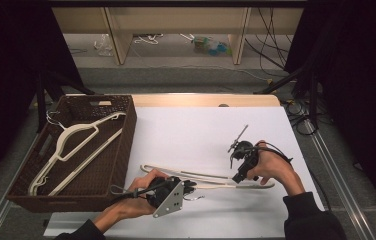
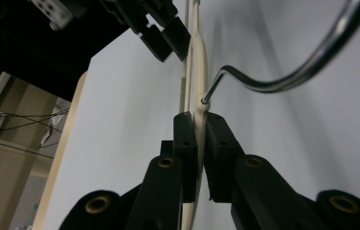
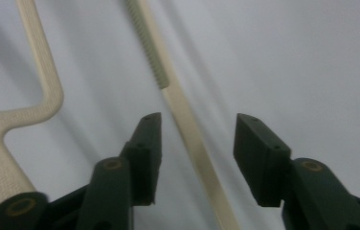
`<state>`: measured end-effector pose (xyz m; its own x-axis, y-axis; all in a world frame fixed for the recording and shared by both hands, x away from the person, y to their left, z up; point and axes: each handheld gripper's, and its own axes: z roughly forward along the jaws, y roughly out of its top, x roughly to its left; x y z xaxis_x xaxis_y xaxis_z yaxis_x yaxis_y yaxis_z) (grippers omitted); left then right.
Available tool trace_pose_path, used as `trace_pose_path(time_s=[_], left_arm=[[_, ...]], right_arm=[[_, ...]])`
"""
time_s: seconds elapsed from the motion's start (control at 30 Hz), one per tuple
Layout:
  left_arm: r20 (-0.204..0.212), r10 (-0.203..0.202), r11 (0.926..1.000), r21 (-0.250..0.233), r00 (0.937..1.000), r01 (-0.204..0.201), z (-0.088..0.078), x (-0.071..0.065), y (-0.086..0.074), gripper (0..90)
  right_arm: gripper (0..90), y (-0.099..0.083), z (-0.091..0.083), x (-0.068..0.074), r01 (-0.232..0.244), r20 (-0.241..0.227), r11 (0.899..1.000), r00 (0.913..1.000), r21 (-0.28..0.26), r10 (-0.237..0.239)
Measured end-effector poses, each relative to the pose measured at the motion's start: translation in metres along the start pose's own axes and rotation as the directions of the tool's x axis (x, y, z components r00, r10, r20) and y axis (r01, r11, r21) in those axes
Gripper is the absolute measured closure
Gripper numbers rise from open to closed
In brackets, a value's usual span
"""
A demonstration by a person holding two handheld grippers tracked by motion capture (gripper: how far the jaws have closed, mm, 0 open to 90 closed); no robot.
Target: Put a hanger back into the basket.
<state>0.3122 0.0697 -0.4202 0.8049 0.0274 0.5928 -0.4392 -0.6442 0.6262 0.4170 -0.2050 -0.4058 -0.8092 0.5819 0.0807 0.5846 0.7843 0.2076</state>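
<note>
White cloth covers the table [image 1: 186,135], smooth and flat, and its front edge is closest to the person. On it lies a cream plastic hanger [image 1: 211,179], thin and long, with a shiny bent metal hook [image 2: 283,79]. The hanger lies across the near part of the table, between the two hands.

The left gripper [image 1: 188,187] is black and hard, with a grey three-cornered plate on top. Its two pads are pressed tight on the hanger's flat cream neck, just below the place where the hook goes in. The hook curls away to one side of the jaws.

The right gripper [image 1: 237,178] sits by the hanger's far end, near the right side of the cloth. Its jaws are spread apart. The hanger's straight bottom bar [image 3: 187,129] runs up between them, and the pads do not press on it. The bar has a row of little ridges farther up. Beside it a wider cream arm of the hanger bends like a corner.

Past the hands, the cloth is bare right up to its back edge, so there is lots of room there.

At the left stands a dark brown woven basket [image 1: 123,145], bumpy like wicker, with its side against the cloth's edge. Inside it lie more cream hangers [image 1: 76,145].
</note>
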Motion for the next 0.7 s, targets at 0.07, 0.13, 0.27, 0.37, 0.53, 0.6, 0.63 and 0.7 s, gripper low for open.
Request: trace_pose_path(time_s=[0.07,0.13,0.27,0.37,0.53,0.6,0.63,0.7], left_arm=[[-0.015,-0.001,1.0,0.0,0.9999,0.001,-0.003,0.004,0.002,85.6],[-0.02,-0.018,0.9998,0.002,0.9996,0.018,-0.005,0.009,0.005,85.8],[-0.032,-0.051,0.9982,0.03,0.9982,0.051,-0.009,0.014,0.008,85.8],[-0.014,-0.061,0.998,0.014,0.998,0.061,-0.012,0.019,0.011,85.8],[-0.002,-0.087,0.9961,0.015,0.9962,0.087,-0.015,0.032,0.011,85.8],[-0.023,-0.179,0.9827,0.042,0.9835,0.18,-0.02,0.032,0.009,85.8],[-0.034,-0.232,0.9711,0.049,0.9722,0.233,-0.021,0.032,0.009,85.8],[-0.045,-0.256,0.9654,0.041,0.9657,0.258,-0.023,0.036,0.008,85.8]], right_arm=[[49.0,-0.004,-0.022,0.002,-0.011,0.046,0.995,0.9988,-0.095,0.016],[47.0,-0.008,-0.041,0.003,-0.016,0.07,0.984,0.9972,-0.175,0.028],[44.9,-0.015,-0.069,0.002,-0.048,0.102,0.962,0.9917,-0.27,0.078],[43.5,-0.019,-0.079,0.0,-0.068,0.094,0.946,0.9903,-0.317,0.103],[42.4,-0.028,-0.091,-0.001,-0.083,0.096,0.909,0.9864,-0.409,0.134],[41.3,-0.032,-0.096,-0.001,-0.085,0.108,0.903,0.9838,-0.42,0.143],[40.6,-0.035,-0.1,0.001,-0.112,0.101,0.898,0.9803,-0.426,0.17],[40.1,-0.04,-0.104,-0.002,-0.069,0.123,0.89,0.9828,-0.451,0.138]])
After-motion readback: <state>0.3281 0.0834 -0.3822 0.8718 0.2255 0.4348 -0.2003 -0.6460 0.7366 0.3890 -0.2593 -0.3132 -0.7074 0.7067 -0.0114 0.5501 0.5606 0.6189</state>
